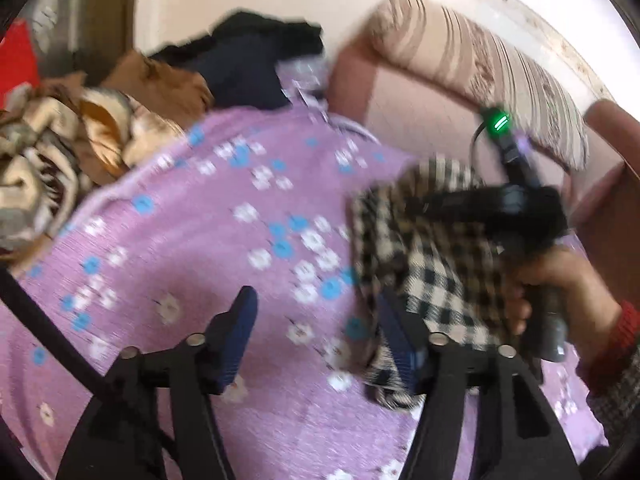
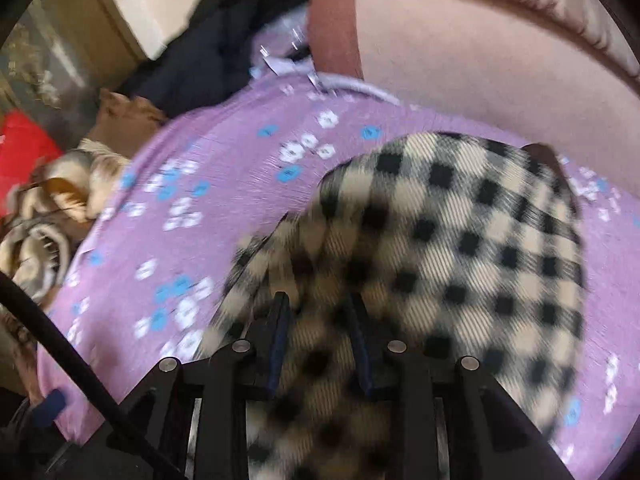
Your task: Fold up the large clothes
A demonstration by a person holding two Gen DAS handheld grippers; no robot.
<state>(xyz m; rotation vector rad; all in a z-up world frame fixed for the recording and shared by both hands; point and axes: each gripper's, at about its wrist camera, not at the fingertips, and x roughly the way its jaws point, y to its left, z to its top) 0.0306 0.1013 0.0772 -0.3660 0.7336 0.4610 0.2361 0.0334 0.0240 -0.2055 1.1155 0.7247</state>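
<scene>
Though blurred, probably floral purple bedspread (image 1: 208,248).

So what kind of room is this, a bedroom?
Probably a bedroom or living room at home: a purple flowered sheet covers a bed or couch, a striped bolster runs along its edge, and loose clothes are piled at one end beside a checked garment.

Purple floral sheet (image 1: 192,240) w/ striped bolster (image 1: 480,64) at back, dark clothes pile (image 1: 248,60) & red item (image 1: 16,60) left.
</scene>
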